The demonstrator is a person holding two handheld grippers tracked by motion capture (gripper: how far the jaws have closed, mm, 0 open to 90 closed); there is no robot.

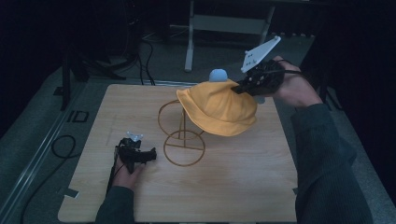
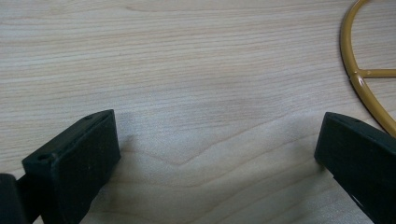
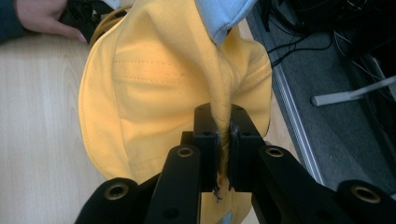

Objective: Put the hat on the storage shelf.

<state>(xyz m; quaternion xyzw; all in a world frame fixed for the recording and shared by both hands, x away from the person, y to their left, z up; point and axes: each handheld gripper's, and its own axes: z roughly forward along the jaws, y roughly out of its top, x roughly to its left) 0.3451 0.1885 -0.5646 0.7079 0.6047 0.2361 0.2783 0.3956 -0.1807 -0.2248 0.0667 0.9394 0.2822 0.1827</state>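
Note:
A yellow bucket hat [image 1: 219,109] hangs over the top of a gold wire stand [image 1: 183,140] in the middle of the wooden table [image 1: 243,186]. My right gripper [image 1: 240,87] is shut on a pinched fold of the yellow hat [image 3: 154,79] at its far right side; the right gripper view shows the cloth squeezed between the pads [image 3: 208,135]. A pale blue rounded thing [image 1: 218,74] pokes up behind the hat. My left gripper [image 1: 147,156] rests low on the table left of the stand's ring base [image 2: 359,79], open, with bare wood between its fingers [image 2: 79,158].
The floor beyond the table holds dark cables [image 1: 144,51] and a white metal frame leg [image 1: 189,42]. A cable loop [image 1: 63,144] lies on the floor left of the table. The table's right edge lies close to my right forearm [image 1: 322,154].

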